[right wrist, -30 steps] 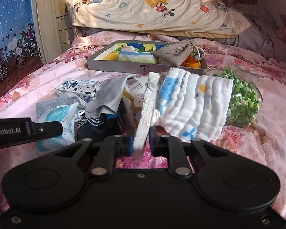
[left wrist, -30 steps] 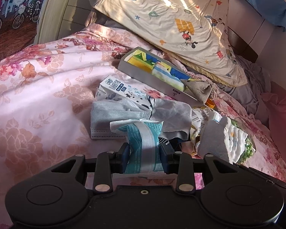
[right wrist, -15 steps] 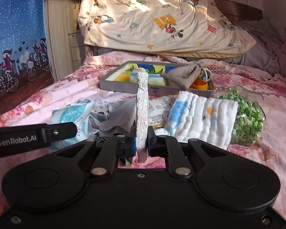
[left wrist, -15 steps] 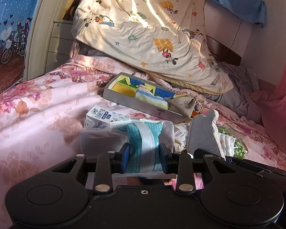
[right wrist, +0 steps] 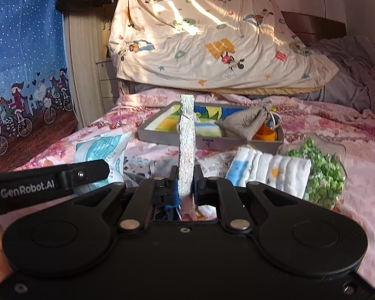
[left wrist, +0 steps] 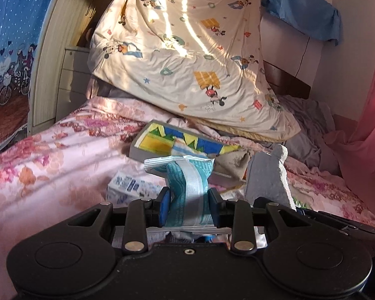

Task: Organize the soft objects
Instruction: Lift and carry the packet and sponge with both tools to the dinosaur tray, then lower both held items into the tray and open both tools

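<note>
My left gripper [left wrist: 189, 206] is shut on a teal and white soft packet [left wrist: 187, 187], held above the pink floral bedspread [left wrist: 50, 170]. The same packet [right wrist: 105, 152] shows at the left of the right wrist view. My right gripper [right wrist: 186, 186] is shut on a thin grey-white towel [right wrist: 186, 147] that stands upright on edge between the pads; the towel [left wrist: 267, 177] also shows right of the packet in the left wrist view. Behind both lies a grey tray [right wrist: 212, 142] with a colourful cloth and a grey drawstring pouch [right wrist: 242, 122].
On the bed lie a folded white quilted cloth [right wrist: 267, 172], a clear bag of green bits [right wrist: 322, 172] and a white printed carton [left wrist: 130, 187]. A cartoon-print duvet [left wrist: 187, 57] is heaped at the headboard. A drawer unit [left wrist: 72, 80] stands at the left.
Both grippers have risen from the pile with their loads. The grey towel swung from tilted to upright. The grey mask and other clutter have dropped out of the left view.
</note>
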{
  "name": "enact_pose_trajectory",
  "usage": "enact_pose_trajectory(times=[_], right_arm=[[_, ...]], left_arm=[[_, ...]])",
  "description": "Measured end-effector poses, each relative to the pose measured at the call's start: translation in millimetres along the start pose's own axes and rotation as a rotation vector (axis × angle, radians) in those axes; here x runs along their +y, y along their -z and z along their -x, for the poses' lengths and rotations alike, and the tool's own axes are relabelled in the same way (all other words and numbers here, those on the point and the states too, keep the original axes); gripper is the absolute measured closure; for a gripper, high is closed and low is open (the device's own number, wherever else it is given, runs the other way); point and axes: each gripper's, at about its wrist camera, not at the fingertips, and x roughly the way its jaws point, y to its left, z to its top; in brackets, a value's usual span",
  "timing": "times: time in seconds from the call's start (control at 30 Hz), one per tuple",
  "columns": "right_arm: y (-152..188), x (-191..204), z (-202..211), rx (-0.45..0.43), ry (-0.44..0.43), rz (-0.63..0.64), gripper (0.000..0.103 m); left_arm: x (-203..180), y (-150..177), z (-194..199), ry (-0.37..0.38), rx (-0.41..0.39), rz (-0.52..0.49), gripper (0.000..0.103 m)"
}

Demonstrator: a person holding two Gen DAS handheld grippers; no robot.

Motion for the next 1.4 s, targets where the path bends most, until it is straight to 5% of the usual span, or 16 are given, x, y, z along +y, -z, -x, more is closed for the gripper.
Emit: enact_pose_trajectory(times=[0.37,0.87,1.17,1.4], right_arm=[[-45.3,-17.5,-21.6,-0.049,-0.045,0.023,0.098],[-96.1,-82.5,-168.6,-0.044,-0.074,-0.197,0.098],[-100.9,-114.7,-232.0,-0.023,-0.089,-0.279,0.098],[-88.5,-145.5,-261.4,0.084,-0.110,-0.399,0.098]], left_arm=[[-4.5,-48.7,-64.3,-0.012,0.003,-0.009,0.069],[-5.4,-131.5,-211.4,-0.042,0.078,-0.044,0.069],[-27.3,-135.9,-288.2,-0.035,0.131,-0.074,0.069],[-37.1,-117.2,-332.3,-0.036,0.228,-0.024,0.069]])
